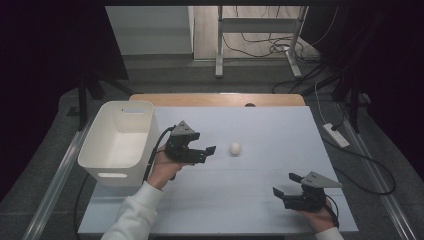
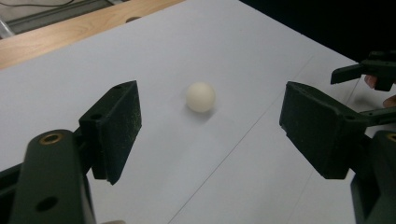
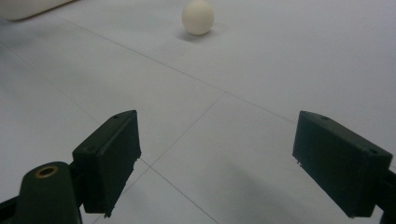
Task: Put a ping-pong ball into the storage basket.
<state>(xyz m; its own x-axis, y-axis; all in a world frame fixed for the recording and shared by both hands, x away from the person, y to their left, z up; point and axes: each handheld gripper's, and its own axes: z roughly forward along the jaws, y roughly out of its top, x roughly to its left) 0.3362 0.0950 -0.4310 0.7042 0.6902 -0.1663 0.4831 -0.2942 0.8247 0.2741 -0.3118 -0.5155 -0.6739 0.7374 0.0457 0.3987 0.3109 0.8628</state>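
Note:
A small white ball (image 1: pixel 235 148) lies on the white table sheet (image 1: pixel 260 130) near its middle. My left gripper (image 1: pixel 206 153) hovers just left of the ball, jaws open and pointed toward it, nothing between them. In the left gripper view the ball (image 2: pixel 201 97) sits a short way beyond the open gripper (image 2: pixel 212 128). My right gripper (image 1: pixel 285 184) rests near the front right of the sheet, open, holding nothing. The right gripper view has the ball (image 3: pixel 198 17) far ahead of the open right gripper (image 3: pixel 217 161).
A white plastic bin (image 1: pixel 120 140) stands at the left edge of the sheet, beside my left hand. The wooden table edge (image 1: pixel 215 99) runs along the back. Cables and a power strip (image 1: pixel 336 135) lie on the floor at the right.

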